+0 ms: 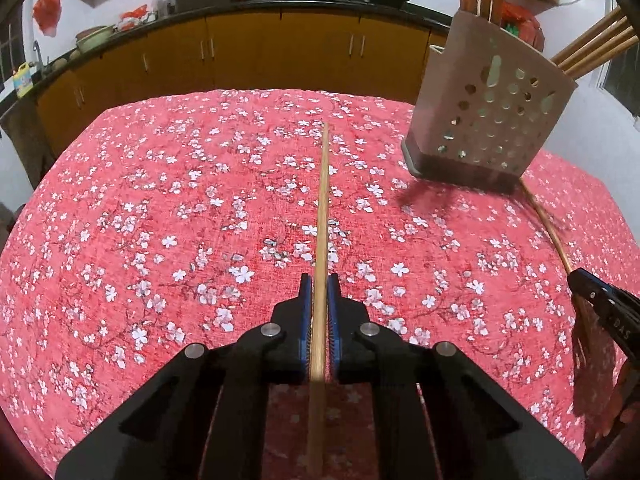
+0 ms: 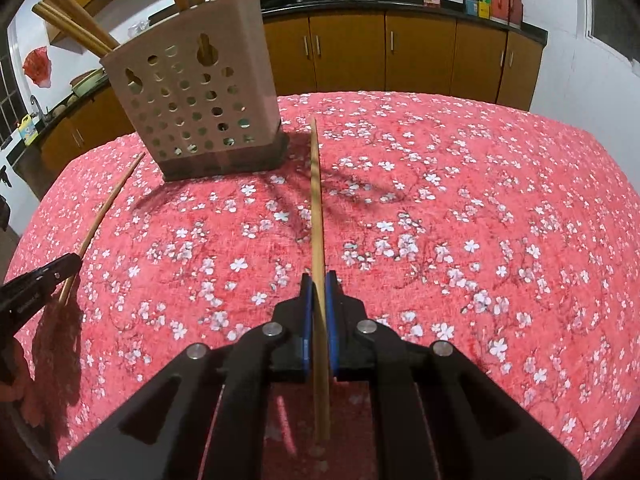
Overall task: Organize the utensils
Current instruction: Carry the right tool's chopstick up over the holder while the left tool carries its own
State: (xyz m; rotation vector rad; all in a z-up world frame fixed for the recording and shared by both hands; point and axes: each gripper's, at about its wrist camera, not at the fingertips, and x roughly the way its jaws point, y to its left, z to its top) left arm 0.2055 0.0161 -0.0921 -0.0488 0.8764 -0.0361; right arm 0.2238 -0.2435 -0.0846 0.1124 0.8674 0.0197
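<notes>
i have one chopstick (image 1: 322, 216) clamped in my left gripper (image 1: 319, 292) and a second chopstick (image 2: 317, 208) clamped in my right gripper (image 2: 318, 290), both above the tablecloth (image 1: 160, 200). the holder (image 2: 192, 108) already carries several utensils; i judge these two remain.
</notes>
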